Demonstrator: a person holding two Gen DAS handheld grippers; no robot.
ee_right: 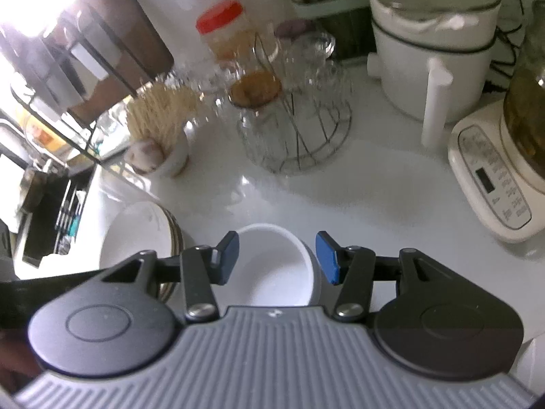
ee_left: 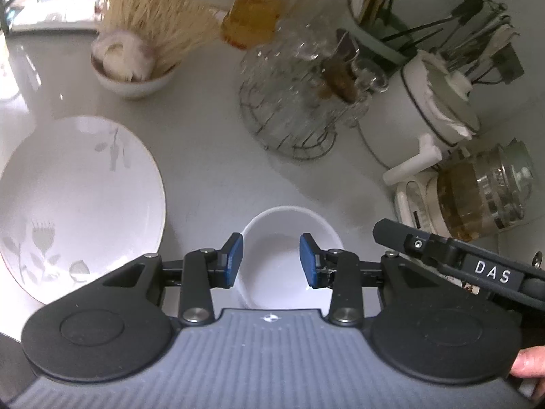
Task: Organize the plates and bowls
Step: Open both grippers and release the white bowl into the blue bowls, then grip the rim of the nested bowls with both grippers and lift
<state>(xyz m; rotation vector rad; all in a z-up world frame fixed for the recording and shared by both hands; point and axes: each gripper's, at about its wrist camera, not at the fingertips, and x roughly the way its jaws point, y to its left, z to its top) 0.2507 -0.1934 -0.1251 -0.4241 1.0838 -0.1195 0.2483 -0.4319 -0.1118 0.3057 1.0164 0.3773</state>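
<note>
While the left wrist camera looks down on a white counter [ee_left: 211,156], the left gripper [ee_left: 271,261] hangs over a small white bowl [ee_left: 289,259] at 6 o'clock, jaws apart and holding nothing, its blue pads [ee_left: 235,260] above the bowl's inside and clear of the rim. A large white plate [ee_left: 78,201] with a grey leaf pattern lies at 9 o'clock, just beside the bowl and apart from it. At 11 o'clock a second bowl [ee_left: 133,81] holds garlic and a bundle of toothpicks [ee_left: 156,24]. A wire rack of glass cups [ee_left: 296,102] stands at 12 o'clock, a red-capped jar [ee_left: 259,10] behind it. A white pot [ee_left: 429,102] and a glass kettle [ee_left: 483,194] sit at 2 to 3 o'clock. Part of the right gripper [ee_left: 460,259] enters at 4 o'clock, marked DAS.

From the right wrist camera, the right gripper [ee_right: 276,258] has its jaws wide and empty, straddling the small white bowl [ee_right: 279,266] at 6 o'clock; whether a pad touches the wall, I cannot tell. A stack of plates [ee_right: 139,231] sits at 8 o'clock, just beside the bowl. The wire rack [ee_right: 296,122] is at 12 o'clock, the toothpicks [ee_right: 160,112] at 10, the white pot [ee_right: 432,44] at 1, and the kettle's base [ee_right: 490,180] at 3 o'clock. Focus is soft toward the back.
</note>
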